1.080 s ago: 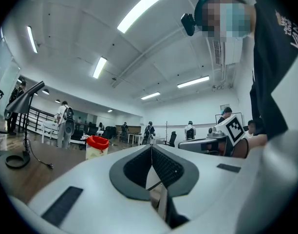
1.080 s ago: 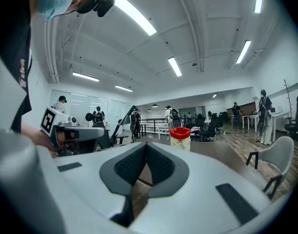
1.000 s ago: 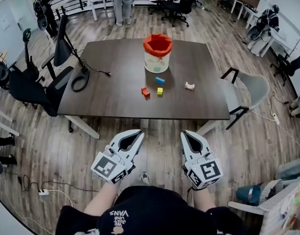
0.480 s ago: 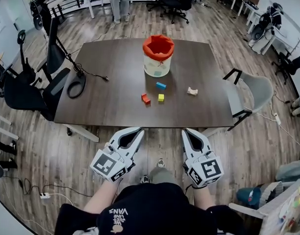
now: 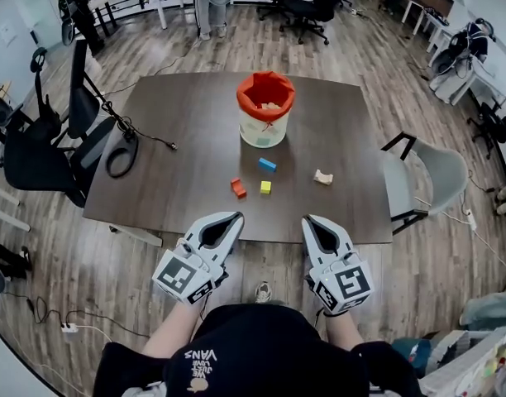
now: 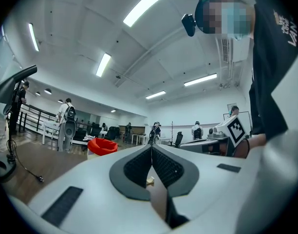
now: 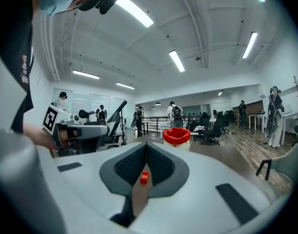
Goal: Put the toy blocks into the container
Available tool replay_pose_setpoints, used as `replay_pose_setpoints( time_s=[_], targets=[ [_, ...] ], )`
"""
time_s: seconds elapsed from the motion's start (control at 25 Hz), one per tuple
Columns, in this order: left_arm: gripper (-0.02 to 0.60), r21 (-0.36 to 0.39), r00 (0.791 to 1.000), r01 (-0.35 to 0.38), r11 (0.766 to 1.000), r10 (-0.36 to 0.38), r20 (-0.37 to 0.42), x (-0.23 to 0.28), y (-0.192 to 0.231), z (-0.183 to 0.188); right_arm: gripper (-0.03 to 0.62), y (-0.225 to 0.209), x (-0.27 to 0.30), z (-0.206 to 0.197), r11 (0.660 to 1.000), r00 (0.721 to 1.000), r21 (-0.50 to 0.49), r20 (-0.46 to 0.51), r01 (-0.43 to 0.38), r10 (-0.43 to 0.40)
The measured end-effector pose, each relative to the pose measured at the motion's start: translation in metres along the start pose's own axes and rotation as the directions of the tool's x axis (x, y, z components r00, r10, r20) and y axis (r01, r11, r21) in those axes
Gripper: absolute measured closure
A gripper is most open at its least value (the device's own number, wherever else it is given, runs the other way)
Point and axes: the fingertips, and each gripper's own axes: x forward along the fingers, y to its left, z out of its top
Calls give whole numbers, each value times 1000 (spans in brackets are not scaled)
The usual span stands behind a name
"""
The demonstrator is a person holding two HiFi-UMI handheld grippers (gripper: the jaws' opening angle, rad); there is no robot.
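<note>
On the dark table (image 5: 170, 188) lie a red block (image 5: 237, 188), a yellow block (image 5: 265, 187), a blue block (image 5: 268, 165) and a pale wooden piece (image 5: 322, 177). Behind them stands a white container with an orange rim (image 5: 265, 108), with pale blocks inside. My left gripper (image 5: 234, 218) and right gripper (image 5: 307, 222) are both shut and empty, held level just short of the table's near edge. The right gripper view shows the red block (image 7: 144, 177) through the jaws' notch and the container (image 7: 176, 137) beyond. The left gripper view shows the container (image 6: 102, 146) and the pale piece (image 6: 150, 181).
A black cable and coil (image 5: 119, 145) lie on the table's left part. A grey chair (image 5: 435, 172) stands to the right, black office chairs (image 5: 46, 143) to the left. Other people stand far back in the room (image 7: 176, 114).
Both grippers and the head view have come closer to the table, side by side. The blocks and container lie where they were. Both jaws stayed shut.
</note>
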Motion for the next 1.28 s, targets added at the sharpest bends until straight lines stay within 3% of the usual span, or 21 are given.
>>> replay_pose_setpoints(
  time_s=[0.4,0.96,1.28],
  targets=[
    [571,-12,1000,-9,1000,9,-14,44,33,-10,576,-39,42,-3,1000,1000,6,-4,-19,19],
    [571,-3,997,74,997,-74,-1,82,101,5,577,-58,115,14,999,999,-4,10,48,-48],
    [571,-2,995,101,995,-101,-5,95,118,5,576,-67,135,17,998,998,-14,20,65,-65]
  ],
)
